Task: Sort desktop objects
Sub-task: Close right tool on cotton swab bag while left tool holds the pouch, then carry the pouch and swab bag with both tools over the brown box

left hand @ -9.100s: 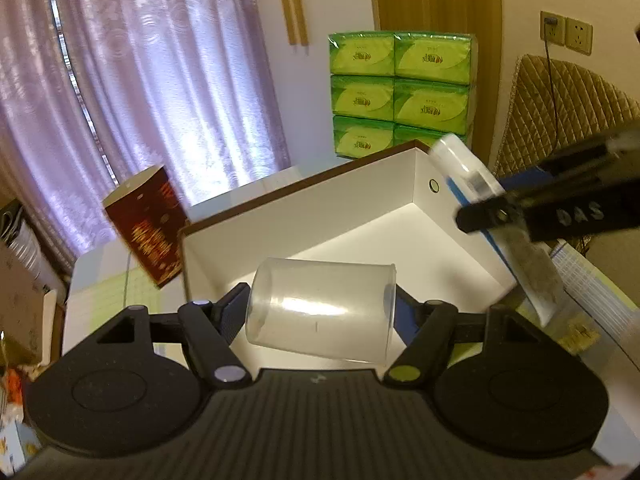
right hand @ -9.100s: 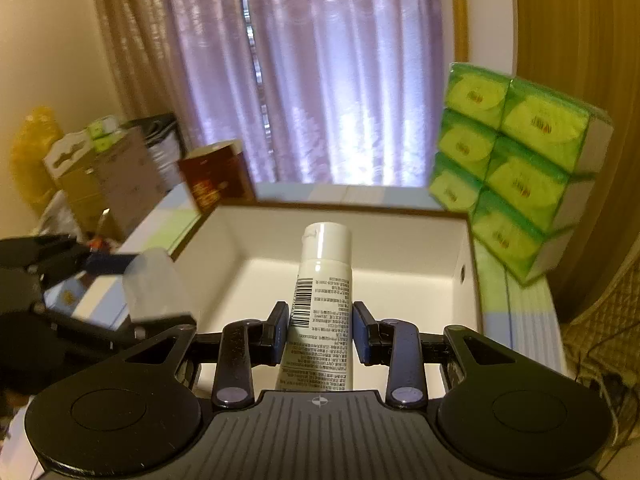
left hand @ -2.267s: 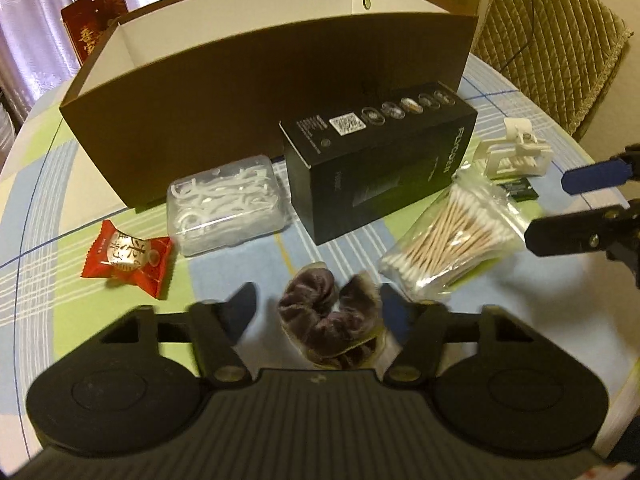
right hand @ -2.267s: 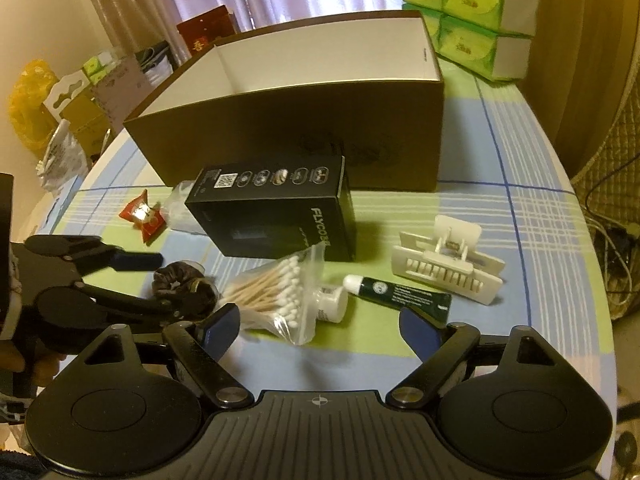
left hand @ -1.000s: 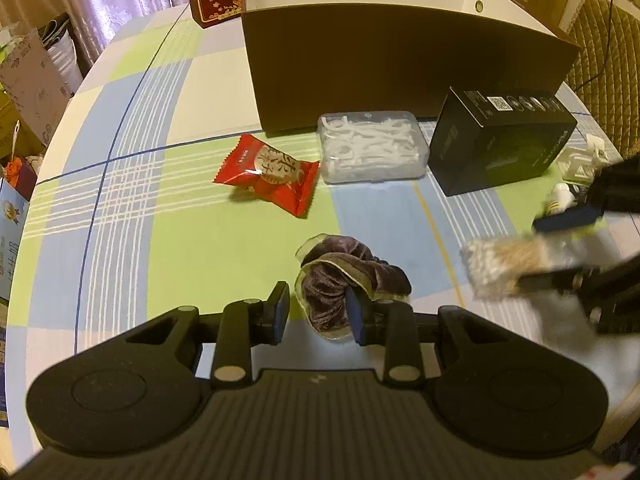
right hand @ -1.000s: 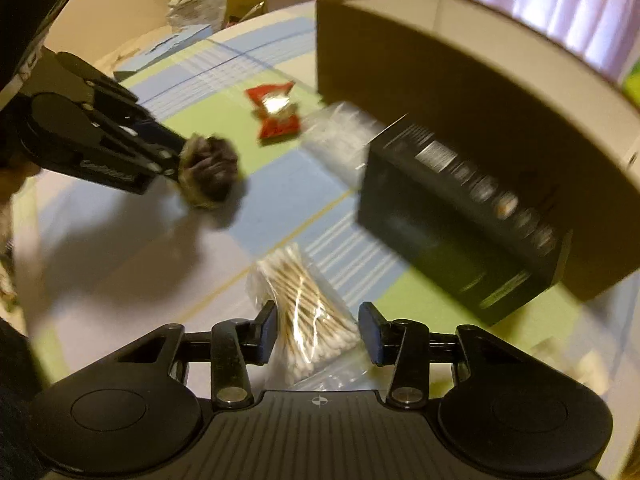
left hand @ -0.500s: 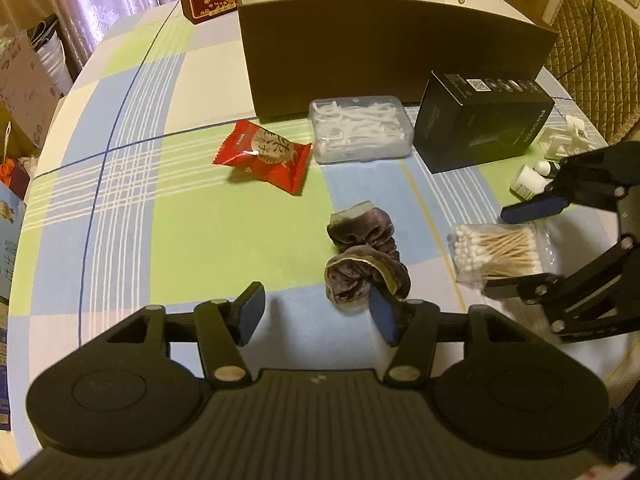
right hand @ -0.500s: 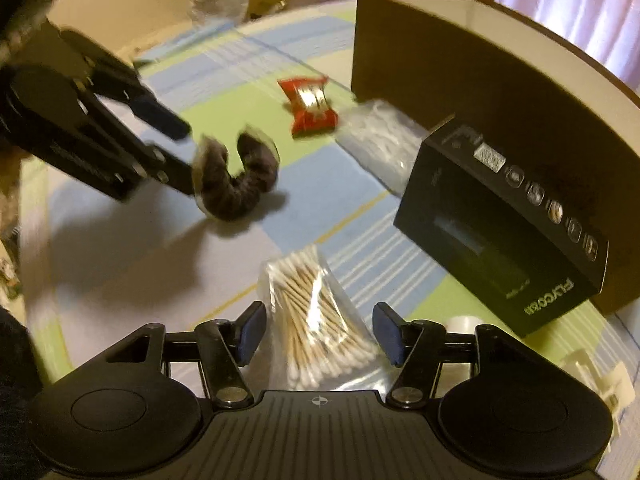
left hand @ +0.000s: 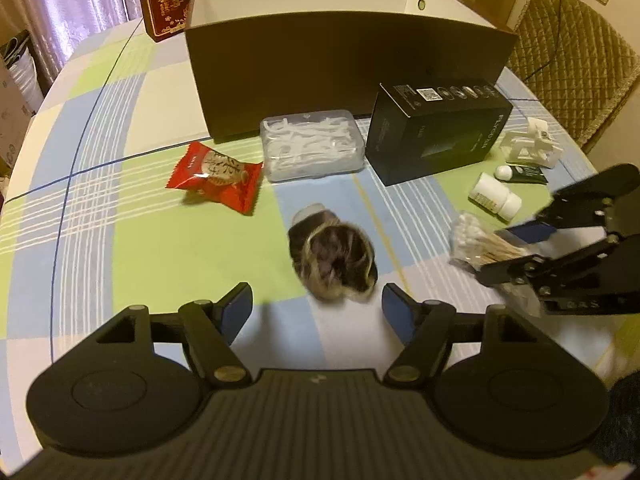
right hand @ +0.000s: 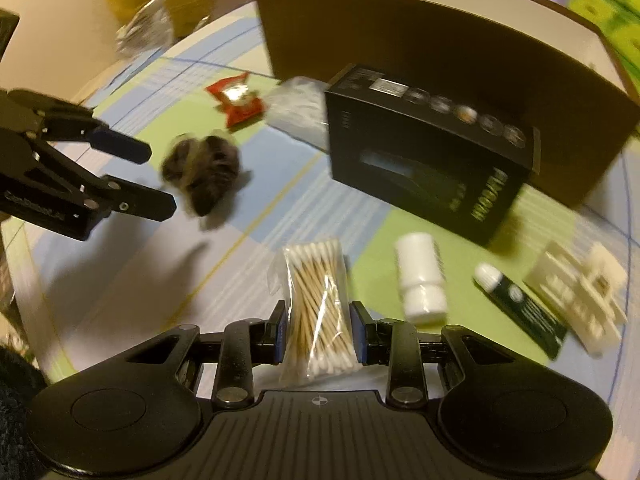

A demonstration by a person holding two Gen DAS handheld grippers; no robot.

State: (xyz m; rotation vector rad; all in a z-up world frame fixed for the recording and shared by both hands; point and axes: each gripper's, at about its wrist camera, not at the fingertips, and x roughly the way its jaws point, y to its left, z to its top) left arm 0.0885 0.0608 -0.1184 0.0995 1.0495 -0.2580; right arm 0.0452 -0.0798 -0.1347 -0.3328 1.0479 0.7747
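Left wrist view: the left gripper (left hand: 316, 306) has its fingers spread wide, holding nothing. The brown scrunchie (left hand: 334, 258) lies loose on the tablecloth (left hand: 120, 248), well in front of the open brown box (left hand: 344, 56).

Right wrist view: the right gripper (right hand: 319, 330) pinches the bag of cotton swabs (right hand: 320, 308) between its pads. To do this well, keep the squeeze gentle, since the thin bag probably slips, lift it above the brown box's near wall, then release inside.
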